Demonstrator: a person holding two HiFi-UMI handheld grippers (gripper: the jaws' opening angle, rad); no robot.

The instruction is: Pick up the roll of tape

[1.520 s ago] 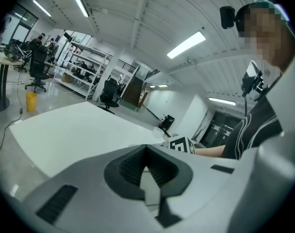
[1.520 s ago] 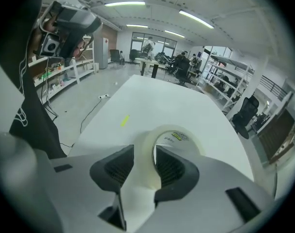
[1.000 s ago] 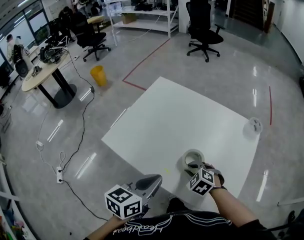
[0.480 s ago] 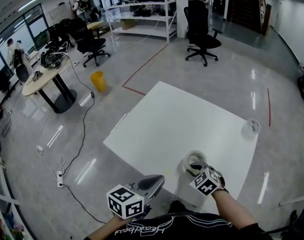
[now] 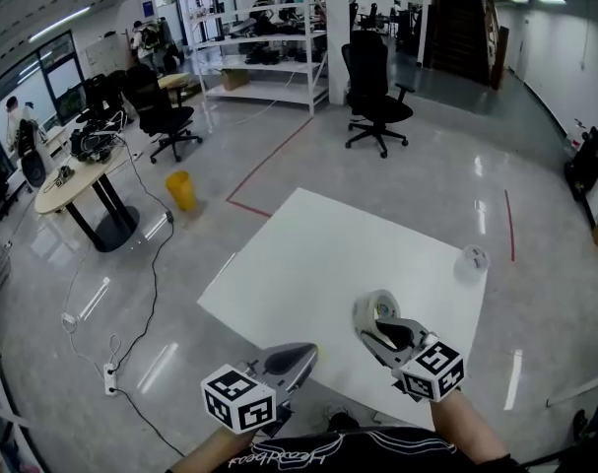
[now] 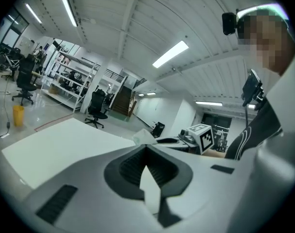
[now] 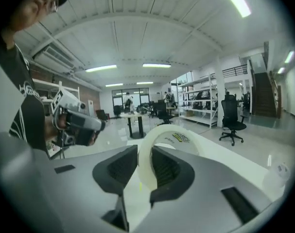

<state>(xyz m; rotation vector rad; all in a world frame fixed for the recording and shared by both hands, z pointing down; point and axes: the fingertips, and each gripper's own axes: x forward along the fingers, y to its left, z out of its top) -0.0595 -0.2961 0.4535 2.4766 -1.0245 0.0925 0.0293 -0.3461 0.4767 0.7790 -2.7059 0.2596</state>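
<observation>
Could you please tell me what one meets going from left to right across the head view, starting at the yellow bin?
Small yellow waste bin → left gripper → pale roll of tape → small white round object near the right corner of the white sheet.

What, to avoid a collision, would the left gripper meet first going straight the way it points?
Likely the roll of tape in the right gripper, just beyond the left gripper's tips; depth is unclear.
</observation>
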